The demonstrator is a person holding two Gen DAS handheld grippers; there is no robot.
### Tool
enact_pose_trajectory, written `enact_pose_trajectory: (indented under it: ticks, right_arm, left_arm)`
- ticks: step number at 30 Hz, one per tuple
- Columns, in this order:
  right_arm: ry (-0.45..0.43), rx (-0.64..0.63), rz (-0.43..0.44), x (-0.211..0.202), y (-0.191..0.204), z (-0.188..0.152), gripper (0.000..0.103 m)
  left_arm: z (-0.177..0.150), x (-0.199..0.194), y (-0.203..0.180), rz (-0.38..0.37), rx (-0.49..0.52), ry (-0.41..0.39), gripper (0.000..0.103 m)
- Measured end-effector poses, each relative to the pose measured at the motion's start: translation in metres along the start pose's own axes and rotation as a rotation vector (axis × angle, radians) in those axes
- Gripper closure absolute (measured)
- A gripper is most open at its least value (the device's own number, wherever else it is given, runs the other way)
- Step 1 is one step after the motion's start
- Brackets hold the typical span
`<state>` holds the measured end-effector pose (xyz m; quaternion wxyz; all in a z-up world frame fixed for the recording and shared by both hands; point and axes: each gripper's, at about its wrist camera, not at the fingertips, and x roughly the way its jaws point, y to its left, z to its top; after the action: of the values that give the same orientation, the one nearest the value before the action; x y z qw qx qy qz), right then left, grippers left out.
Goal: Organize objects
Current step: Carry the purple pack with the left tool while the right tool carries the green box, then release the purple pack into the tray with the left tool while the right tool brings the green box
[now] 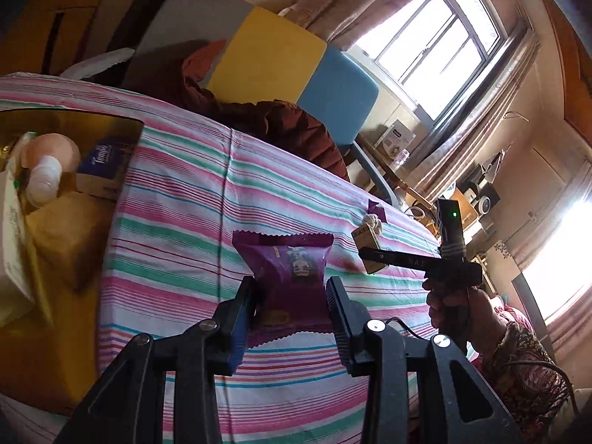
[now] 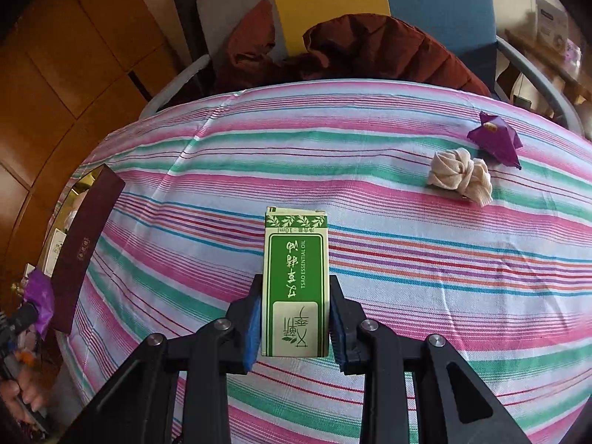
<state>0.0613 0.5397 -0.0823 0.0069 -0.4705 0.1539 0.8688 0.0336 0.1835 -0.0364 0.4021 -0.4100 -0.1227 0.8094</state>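
Observation:
My left gripper (image 1: 290, 288) is shut on a purple snack packet (image 1: 288, 273) and holds it above the striped cloth. My right gripper (image 2: 296, 292) is shut on a green and cream essential oil box (image 2: 296, 281), held lengthwise above the cloth; this box also shows in the left wrist view (image 1: 368, 246). A rolled beige cloth (image 2: 460, 177) and a second purple packet (image 2: 495, 140) lie at the far right of the table. A gold box (image 1: 48, 244) at the left holds a blue tissue pack (image 1: 101, 162), a pink and white round item (image 1: 46, 166) and other things.
The table wears a pink, green and white striped cloth (image 2: 407, 259). A chair (image 2: 436, 3) with grey, yellow and blue panels and a rust-brown jacket (image 2: 370, 48) stands behind the far edge. The box's dark maroon wall (image 2: 85, 244) rises at the left.

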Motion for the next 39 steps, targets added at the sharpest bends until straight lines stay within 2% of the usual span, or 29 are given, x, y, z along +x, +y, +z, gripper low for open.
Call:
enact_pose_trajectory:
  ticks: [4,11,15,20,26,31,34,39]
  right_arm:
    - [-0.020,-0.030,0.001,-0.003,0.008,0.000,0.072]
    - [0.008,-0.053,-0.040,0.006,0.013,-0.001,0.072]
    - [-0.001,-0.099,-0.071,0.002,0.027,0.001,0.072]
    - [-0.016,-0.118,-0.025,-0.006,0.056,0.001,0.072]
    - [-0.052,-0.186,0.080,-0.022,0.121,-0.004,0.072]
    - [-0.076,-0.230,0.194,-0.031,0.180,-0.010,0.072]
    - [-0.076,-0.259,0.252,-0.032,0.214,-0.015,0.072]
    - [-0.069,-0.322,0.301,-0.029,0.262,-0.025,0.072]
  left_arm:
    - [0.007,-0.033,0.028,0.053,-0.046,-0.067,0.064]
    - [0.021,-0.096,0.088,0.192,-0.171,-0.207,0.064]
    - [0.021,-0.114,0.123,0.248,-0.252,-0.231,0.064]
    - [0.011,-0.118,0.153,0.280,-0.344,-0.221,0.064]
    - [0.003,-0.118,0.176,0.328,-0.412,-0.195,0.064]
    - [0.005,-0.118,0.179,0.355,-0.389,-0.179,0.064]
    - [0.007,-0.116,0.179,0.398,-0.367,-0.153,0.064]
    - [0.009,-0.113,0.179,0.444,-0.324,-0.109,0.063]
